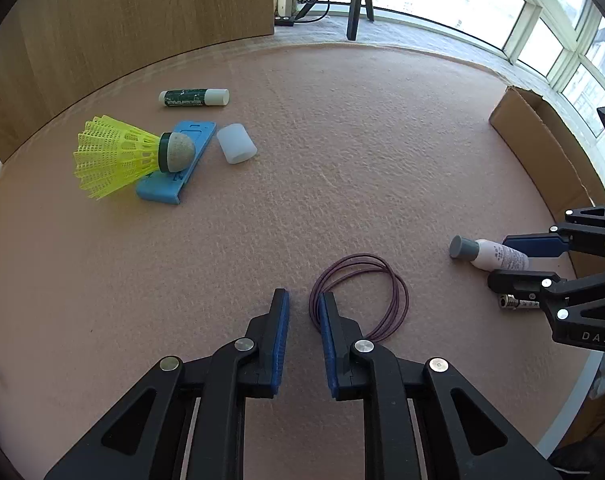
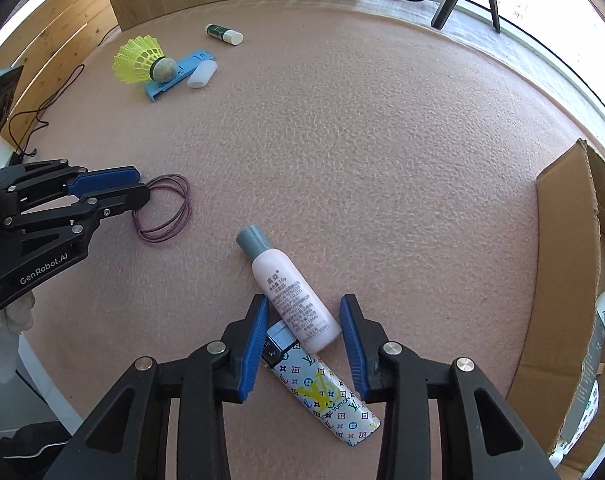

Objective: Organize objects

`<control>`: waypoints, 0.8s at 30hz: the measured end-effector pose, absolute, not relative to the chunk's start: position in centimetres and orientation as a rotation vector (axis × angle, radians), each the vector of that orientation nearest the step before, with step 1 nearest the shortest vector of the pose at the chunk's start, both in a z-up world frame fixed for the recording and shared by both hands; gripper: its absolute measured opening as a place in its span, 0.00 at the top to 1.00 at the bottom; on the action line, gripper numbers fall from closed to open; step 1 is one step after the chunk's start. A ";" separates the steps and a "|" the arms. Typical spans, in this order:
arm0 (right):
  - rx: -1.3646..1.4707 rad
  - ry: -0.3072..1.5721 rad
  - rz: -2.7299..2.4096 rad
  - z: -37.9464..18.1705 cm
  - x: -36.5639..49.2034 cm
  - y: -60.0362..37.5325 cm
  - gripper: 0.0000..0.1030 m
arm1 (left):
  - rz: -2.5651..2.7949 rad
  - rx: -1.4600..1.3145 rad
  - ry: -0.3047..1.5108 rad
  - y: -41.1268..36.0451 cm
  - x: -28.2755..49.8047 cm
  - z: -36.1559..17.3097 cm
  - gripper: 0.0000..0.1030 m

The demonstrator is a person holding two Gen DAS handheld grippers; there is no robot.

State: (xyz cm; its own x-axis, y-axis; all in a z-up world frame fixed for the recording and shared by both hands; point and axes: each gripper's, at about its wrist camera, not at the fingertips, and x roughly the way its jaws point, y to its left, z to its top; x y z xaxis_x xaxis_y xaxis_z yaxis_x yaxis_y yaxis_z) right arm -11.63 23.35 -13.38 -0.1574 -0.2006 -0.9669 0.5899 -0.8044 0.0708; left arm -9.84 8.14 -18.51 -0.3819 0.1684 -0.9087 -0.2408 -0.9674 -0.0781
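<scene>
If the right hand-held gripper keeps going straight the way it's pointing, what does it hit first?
Most likely the pink bottle, lying between the right hand-held gripper fingers, with the patterned lighter beside it; depth is uncertain.

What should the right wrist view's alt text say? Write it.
The right gripper, jaws open, straddles the base of a pink bottle lying against a patterned lighter. At left, the left gripper reaches a purple wire loop; a cardboard box stands at right.

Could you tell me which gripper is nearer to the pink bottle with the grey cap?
Right. The right gripper has its fingers on either side of the pink bottle, over the bottle's lower end. The left gripper is off to the side at the purple cord loop.
</scene>
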 end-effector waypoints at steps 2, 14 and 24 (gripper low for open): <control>1.595 0.436 -2.008 -13.3 -11.6 23.4 0.74 | 2.424 -1.580 0.109 8.1 -9.8 -18.5 0.92; 1.553 0.355 -2.044 -12.7 -11.6 24.3 0.82 | 2.431 -1.562 -0.054 6.6 -8.9 -17.5 0.98; 1.484 0.275 -2.096 -10.1 -10.3 25.5 0.82 | 2.458 -1.472 -0.076 6.9 -8.4 -14.2 0.98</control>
State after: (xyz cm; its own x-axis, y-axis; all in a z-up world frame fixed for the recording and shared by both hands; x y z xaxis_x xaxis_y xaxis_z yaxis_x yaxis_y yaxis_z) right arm -10.32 25.47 -10.10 -0.2375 -0.3171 -0.9182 0.5433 -0.8269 0.1451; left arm -8.37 6.92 -14.23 -0.4450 0.2599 -0.8570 -0.2063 -0.9610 -0.1843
